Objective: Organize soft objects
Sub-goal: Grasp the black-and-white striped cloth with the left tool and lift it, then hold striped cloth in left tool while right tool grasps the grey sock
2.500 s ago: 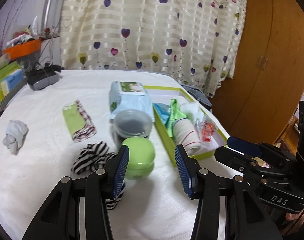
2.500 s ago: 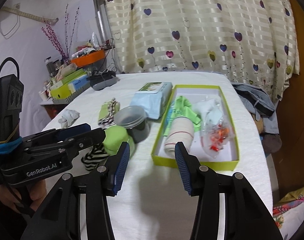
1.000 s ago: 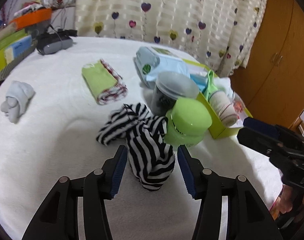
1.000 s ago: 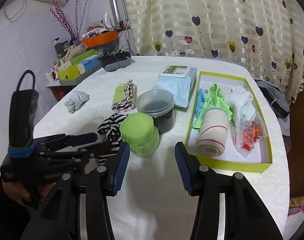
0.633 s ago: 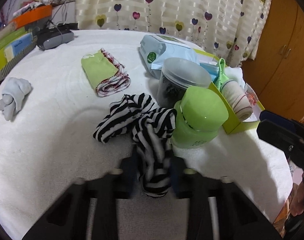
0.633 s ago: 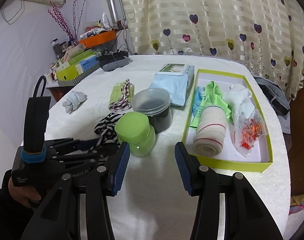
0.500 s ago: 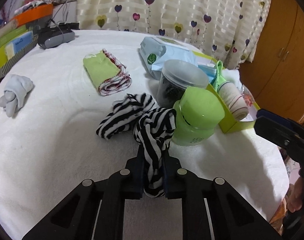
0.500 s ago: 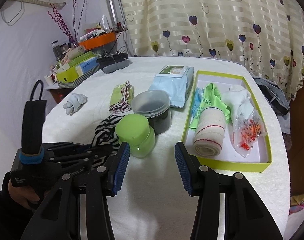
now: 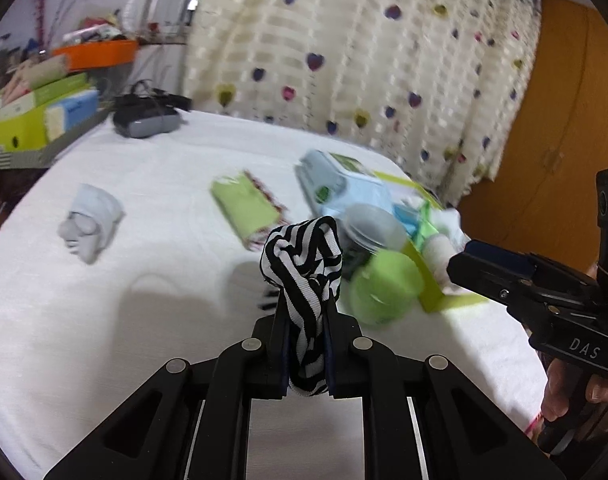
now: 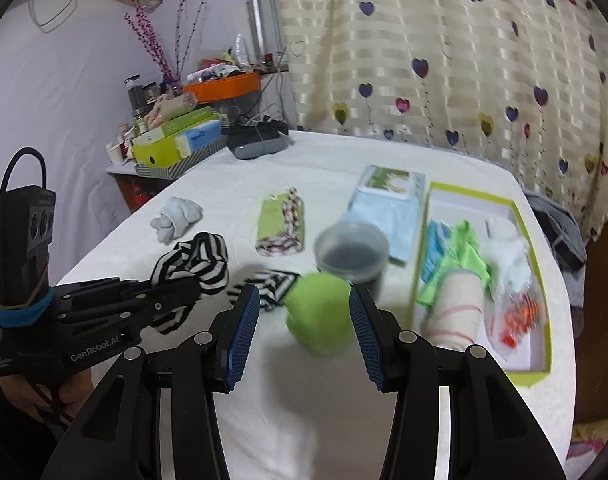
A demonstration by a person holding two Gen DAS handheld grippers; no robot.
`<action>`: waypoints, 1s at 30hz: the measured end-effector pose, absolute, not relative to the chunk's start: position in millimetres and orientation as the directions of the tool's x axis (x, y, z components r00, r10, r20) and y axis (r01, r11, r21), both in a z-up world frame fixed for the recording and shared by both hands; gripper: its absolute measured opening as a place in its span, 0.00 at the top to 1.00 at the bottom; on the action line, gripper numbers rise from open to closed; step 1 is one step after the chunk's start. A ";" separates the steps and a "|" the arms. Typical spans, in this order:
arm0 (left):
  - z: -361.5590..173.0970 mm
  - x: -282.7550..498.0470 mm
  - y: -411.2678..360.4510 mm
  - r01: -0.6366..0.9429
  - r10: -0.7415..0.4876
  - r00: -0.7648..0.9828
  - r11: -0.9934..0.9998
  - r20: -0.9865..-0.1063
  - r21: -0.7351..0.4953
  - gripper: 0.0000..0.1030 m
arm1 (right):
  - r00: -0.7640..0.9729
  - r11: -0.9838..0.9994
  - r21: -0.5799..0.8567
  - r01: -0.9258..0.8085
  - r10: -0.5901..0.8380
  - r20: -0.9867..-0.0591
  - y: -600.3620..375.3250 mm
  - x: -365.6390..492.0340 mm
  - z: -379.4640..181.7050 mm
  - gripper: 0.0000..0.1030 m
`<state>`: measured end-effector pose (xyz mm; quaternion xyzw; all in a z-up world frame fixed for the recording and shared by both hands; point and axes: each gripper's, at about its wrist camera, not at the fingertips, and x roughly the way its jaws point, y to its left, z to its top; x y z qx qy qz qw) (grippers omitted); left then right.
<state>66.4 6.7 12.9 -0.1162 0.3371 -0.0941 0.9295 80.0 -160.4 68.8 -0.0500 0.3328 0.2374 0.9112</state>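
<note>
My left gripper (image 9: pixel 306 344) is shut on a black-and-white striped sock (image 9: pixel 304 264) and holds it above the white table; it also shows in the right wrist view (image 10: pixel 191 260). A second striped sock (image 10: pixel 269 284) lies on the table. My right gripper (image 10: pixel 304 336) is open and empty, just short of a green jar (image 10: pixel 320 312). A yellow-green box (image 10: pixel 542 280) at the right holds a bandage roll (image 10: pixel 456 308), green cloth and a white sock. A grey sock bundle (image 10: pixel 175 216) and a folded green cloth (image 10: pixel 279 224) lie further back.
A clear tub with a dark inside (image 10: pixel 352 252) and a blue wipes pack (image 10: pixel 388 204) stand next to the box. A black device (image 10: pixel 259 144) and stacked boxes (image 10: pixel 175 140) sit at the table's far left. A curtain and wooden wardrobe stand behind.
My left gripper closed on the striped sock and lifted it off the table. The right gripper drew a little closer to the green jar.
</note>
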 end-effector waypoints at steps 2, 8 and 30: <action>12.1 67.8 19.3 0.069 -0.236 0.762 0.955 -0.603 -0.287 0.88 | 0.662 0.877 0.059 -0.477 0.403 -0.632 -150.4 84.1 70.0 0.53; 5.0 74.6 60.5 -0.015 -0.189 0.778 0.948 -0.599 -0.318 0.88 | 0.632 0.860 0.044 -0.508 0.407 -0.660 -113.2 106.6 65.6 0.53; -19.7 68.0 209.5 -0.306 0.031 0.799 0.880 -0.600 -0.362 0.88 | 0.375 0.716 0.215 -0.664 0.568 -0.732 58.9 177.8 19.3 0.53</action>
